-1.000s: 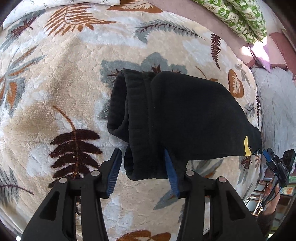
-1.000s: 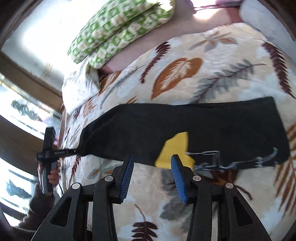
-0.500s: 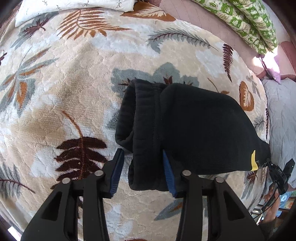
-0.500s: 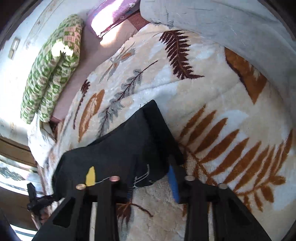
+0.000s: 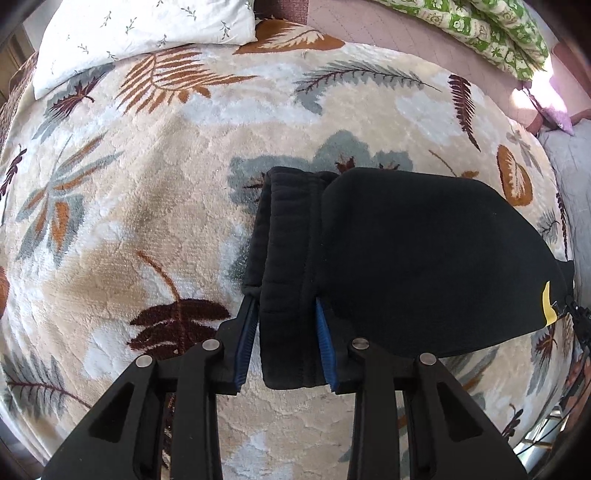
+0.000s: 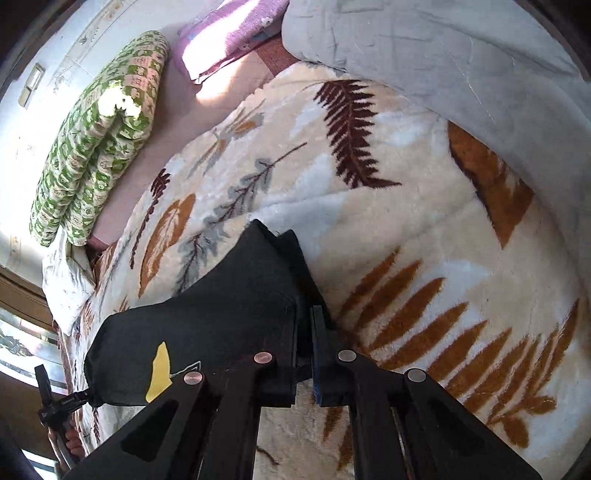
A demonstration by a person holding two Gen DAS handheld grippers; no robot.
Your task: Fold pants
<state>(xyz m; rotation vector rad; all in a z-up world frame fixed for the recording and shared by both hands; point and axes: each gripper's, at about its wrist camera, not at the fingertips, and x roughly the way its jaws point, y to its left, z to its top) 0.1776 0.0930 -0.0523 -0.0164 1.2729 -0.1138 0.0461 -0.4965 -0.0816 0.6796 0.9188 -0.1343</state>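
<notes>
Black pants (image 5: 406, 258) lie flat on a leaf-patterned blanket (image 5: 147, 221), with a ribbed waistband (image 5: 284, 251) at the left end and a yellow patch (image 5: 546, 306) near the right end. My left gripper (image 5: 284, 332) straddles the waistband's near corner, with the band filling the gap between its blue pads. My right gripper (image 6: 304, 354) is shut on the near corner of the pants (image 6: 221, 314) at the cuff end. The yellow patch (image 6: 159, 369) shows there too.
A white pillow (image 5: 140, 33) lies at the far left of the bed. Green patterned bedding (image 6: 96, 136) and a purple cloth (image 6: 229, 37) lie at the back. A grey quilt (image 6: 443, 55) is bunched to the right.
My left gripper has moved forward onto the waistband and narrowed around it. My right gripper has swung from the yellow patch to the cuff end and shut on the corner.
</notes>
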